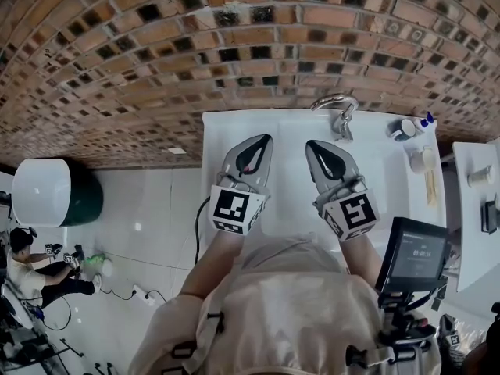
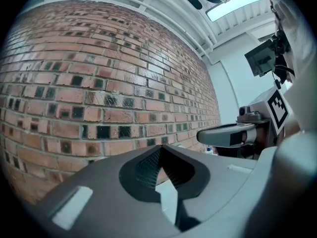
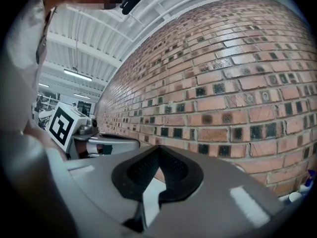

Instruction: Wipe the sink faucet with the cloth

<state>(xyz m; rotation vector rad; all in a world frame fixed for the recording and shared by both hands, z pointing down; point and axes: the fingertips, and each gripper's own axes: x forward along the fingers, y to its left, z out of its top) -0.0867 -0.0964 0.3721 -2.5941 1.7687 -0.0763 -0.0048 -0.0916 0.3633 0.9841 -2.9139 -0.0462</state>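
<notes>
Side by side, the left gripper (image 1: pixel 260 148) and right gripper (image 1: pixel 319 153) hover level over the white tabletop (image 1: pixel 226 143), jaws pressed together on nothing, facing the faucet (image 1: pixel 337 114) at its far edge (I can spot no cloth), apparently just poised.

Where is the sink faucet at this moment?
In the head view, the faucet stands at the far edge of the white sink top, by the brick wall, just beyond the right gripper.

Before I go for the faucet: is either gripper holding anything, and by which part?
Nothing is held. The left gripper and the right gripper both have their jaws shut together with nothing between them.
</notes>
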